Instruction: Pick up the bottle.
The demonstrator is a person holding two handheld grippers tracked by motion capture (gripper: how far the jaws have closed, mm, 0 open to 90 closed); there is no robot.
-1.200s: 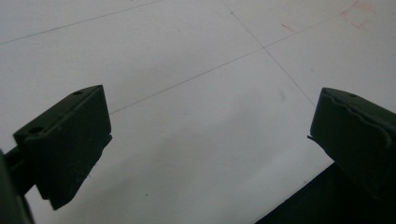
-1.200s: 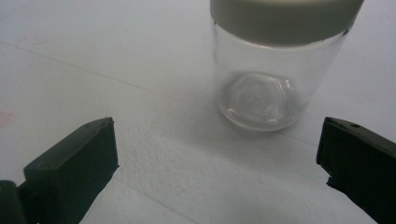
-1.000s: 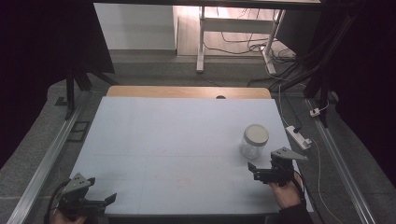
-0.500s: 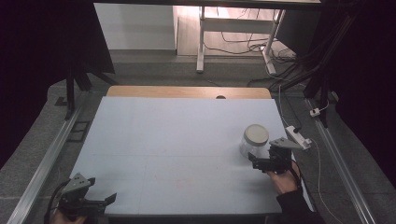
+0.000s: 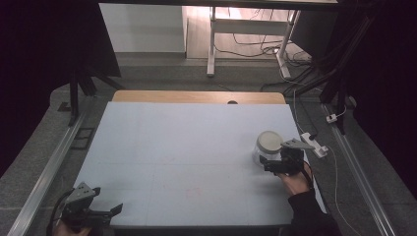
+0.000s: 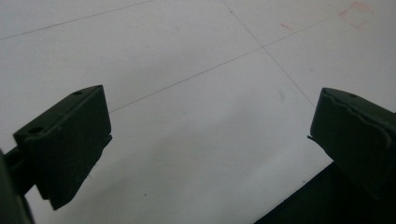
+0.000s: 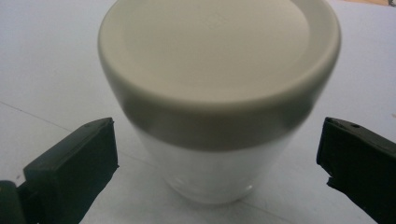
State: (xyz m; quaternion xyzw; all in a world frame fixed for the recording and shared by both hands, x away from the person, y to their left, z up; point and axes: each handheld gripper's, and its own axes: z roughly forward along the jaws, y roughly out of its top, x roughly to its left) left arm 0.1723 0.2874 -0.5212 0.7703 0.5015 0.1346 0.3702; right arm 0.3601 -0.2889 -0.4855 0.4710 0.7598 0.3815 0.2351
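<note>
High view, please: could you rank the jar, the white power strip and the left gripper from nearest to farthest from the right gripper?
1. Jar, just beyond the right gripper.
2. White power strip, off the table's right edge.
3. Left gripper, near-left corner.

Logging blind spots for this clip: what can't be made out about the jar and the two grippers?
- Jar contents: right gripper view, hidden by the cream lid and the white wall.
- Jar's base: high view, covered by the right gripper.
- Right gripper's jaw tips: right gripper view, cut off by the bottom edge.
- Left gripper jaws: high view, too small and dark to make out.
</note>
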